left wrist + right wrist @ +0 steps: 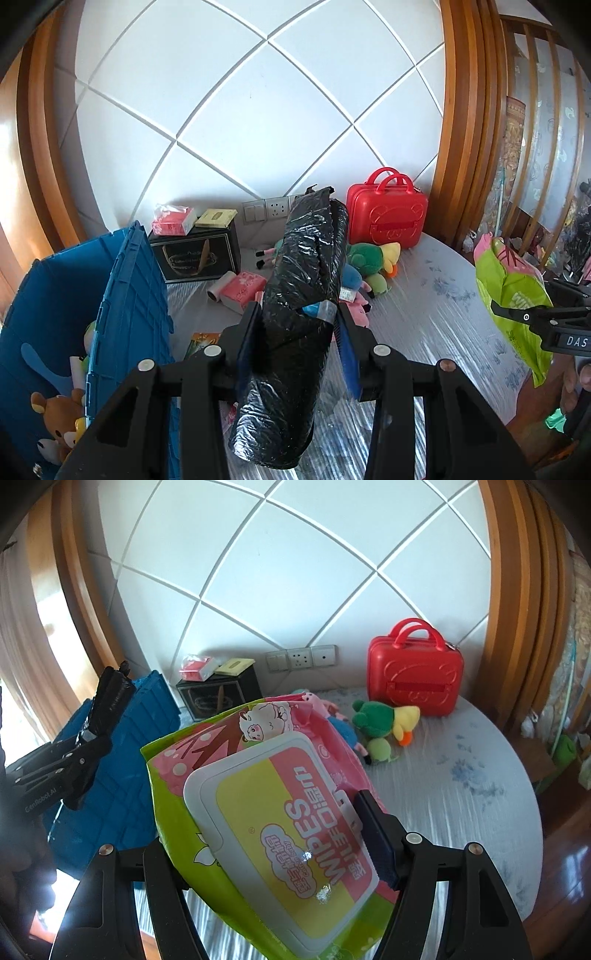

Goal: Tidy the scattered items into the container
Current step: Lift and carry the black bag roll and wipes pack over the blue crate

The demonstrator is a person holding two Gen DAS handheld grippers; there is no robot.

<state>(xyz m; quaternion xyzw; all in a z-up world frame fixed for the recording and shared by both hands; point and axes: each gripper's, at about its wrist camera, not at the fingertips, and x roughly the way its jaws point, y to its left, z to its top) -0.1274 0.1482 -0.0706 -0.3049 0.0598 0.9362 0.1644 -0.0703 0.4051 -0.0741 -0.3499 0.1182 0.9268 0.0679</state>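
Note:
My left gripper (pixel 297 325) is shut on a long roll wrapped in black plastic (pixel 295 310) and holds it upright above the table, just right of the open blue crate (pixel 125 295). The crate holds plush toys, among them a brown bear (pixel 55 410). My right gripper (pixel 266 834) is shut on a green and pink pack of wet wipes (pixel 273 812), held in the air. The pack also shows in the left wrist view (pixel 509 288) at the far right. The left gripper with the black roll (pixel 110 698) shows at the left of the right wrist view, over the crate (pixel 122 775).
On the grey tablecloth (pixel 436 295) lie pink tissue packs (pixel 243 288), a lint roller (pixel 219 290), a green and yellow duck plush (pixel 384 720) and a pink pig plush (pixel 325 705). A red toy suitcase (pixel 413 675) and a black box (pixel 199 251) stand by the wall.

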